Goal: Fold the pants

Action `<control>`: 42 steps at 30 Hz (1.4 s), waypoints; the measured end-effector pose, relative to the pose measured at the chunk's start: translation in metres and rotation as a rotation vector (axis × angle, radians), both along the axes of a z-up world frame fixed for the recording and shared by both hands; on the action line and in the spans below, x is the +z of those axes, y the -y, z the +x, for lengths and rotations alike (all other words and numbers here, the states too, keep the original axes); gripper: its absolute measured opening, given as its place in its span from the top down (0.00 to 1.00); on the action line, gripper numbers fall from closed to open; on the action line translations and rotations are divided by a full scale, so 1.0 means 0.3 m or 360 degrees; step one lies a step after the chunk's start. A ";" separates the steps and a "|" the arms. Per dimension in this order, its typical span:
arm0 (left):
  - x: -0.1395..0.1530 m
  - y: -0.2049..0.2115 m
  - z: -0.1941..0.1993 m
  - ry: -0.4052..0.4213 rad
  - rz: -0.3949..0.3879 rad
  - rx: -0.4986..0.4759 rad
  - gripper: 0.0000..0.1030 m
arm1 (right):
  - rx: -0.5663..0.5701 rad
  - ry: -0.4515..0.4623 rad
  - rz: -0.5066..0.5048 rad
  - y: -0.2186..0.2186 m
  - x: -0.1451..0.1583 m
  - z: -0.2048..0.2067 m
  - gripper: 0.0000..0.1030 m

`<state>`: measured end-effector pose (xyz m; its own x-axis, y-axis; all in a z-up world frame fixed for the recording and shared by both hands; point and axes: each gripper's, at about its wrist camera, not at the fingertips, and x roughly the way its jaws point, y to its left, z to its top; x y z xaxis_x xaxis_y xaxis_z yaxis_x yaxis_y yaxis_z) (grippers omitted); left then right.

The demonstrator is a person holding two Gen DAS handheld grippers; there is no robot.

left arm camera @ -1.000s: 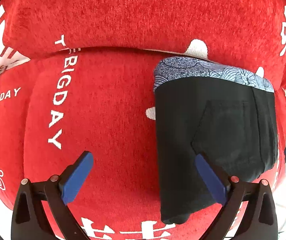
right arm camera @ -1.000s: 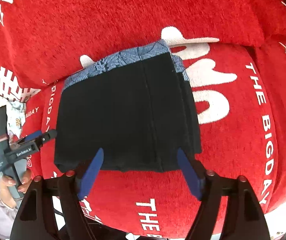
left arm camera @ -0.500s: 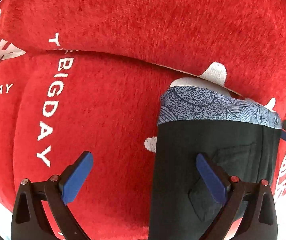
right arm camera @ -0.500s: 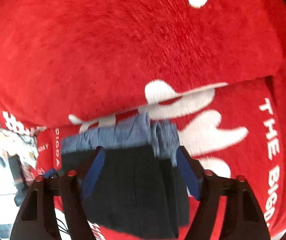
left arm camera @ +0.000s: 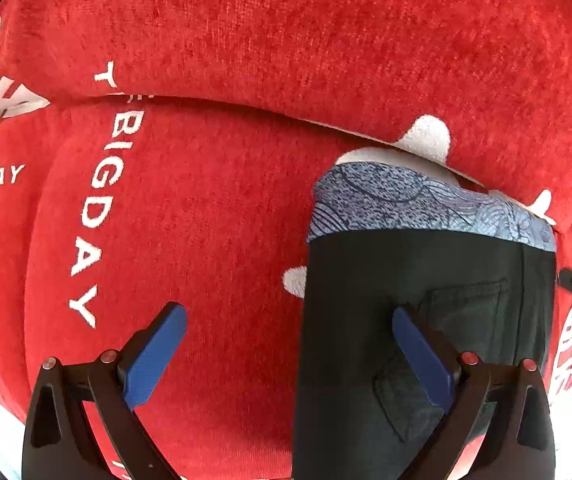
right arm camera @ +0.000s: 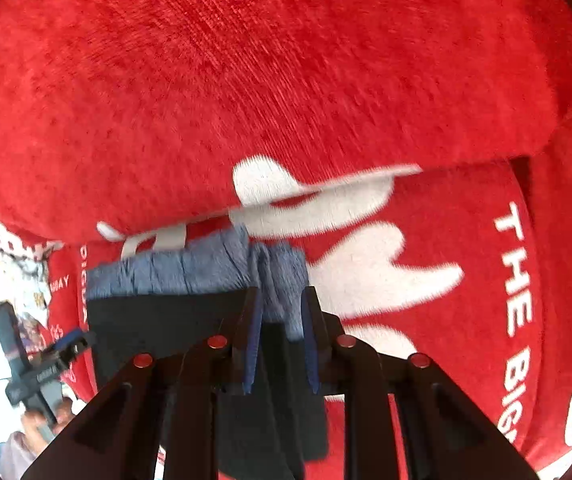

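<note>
Left wrist view: the pants (left arm camera: 425, 320), black with a blue patterned waistband (left arm camera: 425, 204), lie folded on the red sofa cushion (left arm camera: 206, 220), waistband at the far end near the backrest. Long axis runs from near edge to backrest, roughly along the line the camera looks. The left gripper (left arm camera: 289, 354) hangs over the left long edge of the pants: left pad above bare cushion, right pad above the black cloth by the back pocket. Jaws wide apart, pressing on nothing. At the far right edge a dark piece of the other gripper shows beside the pants.

Right wrist view (somewhat blurred): the right gripper (right arm camera: 282, 346) sits at the waistband's right corner (right arm camera: 282, 276). Jaws closing, now narrow, with bunched blue waistband and black cloth between the pads; they appear to pinch it already. The left gripper (right arm camera: 46, 360) shows at the lower left, beside the opposite long edge.

Judgement: the right hand is the nearer to the waistband; the left straddles its edge further down. The coming move likely turns on the left jaws taking that edge.
</note>
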<state>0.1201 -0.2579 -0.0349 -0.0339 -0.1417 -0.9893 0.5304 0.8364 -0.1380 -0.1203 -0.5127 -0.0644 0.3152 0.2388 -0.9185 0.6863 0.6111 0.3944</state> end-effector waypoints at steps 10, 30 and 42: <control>0.007 0.028 -0.076 -0.0159 -0.0108 -0.0145 0.00 | -0.0063 -0.0005 0.0187 -0.093 -0.046 -0.225 0.25; -0.031 0.077 -0.198 -0.0208 -0.0102 -0.0180 0.00 | 0.0011 0.0053 0.0249 -0.159 -0.084 -0.167 0.19; -0.084 0.113 -0.164 -0.0308 -0.0173 -0.0162 0.00 | 0.0036 0.0069 0.0287 -0.118 -0.095 -0.189 0.19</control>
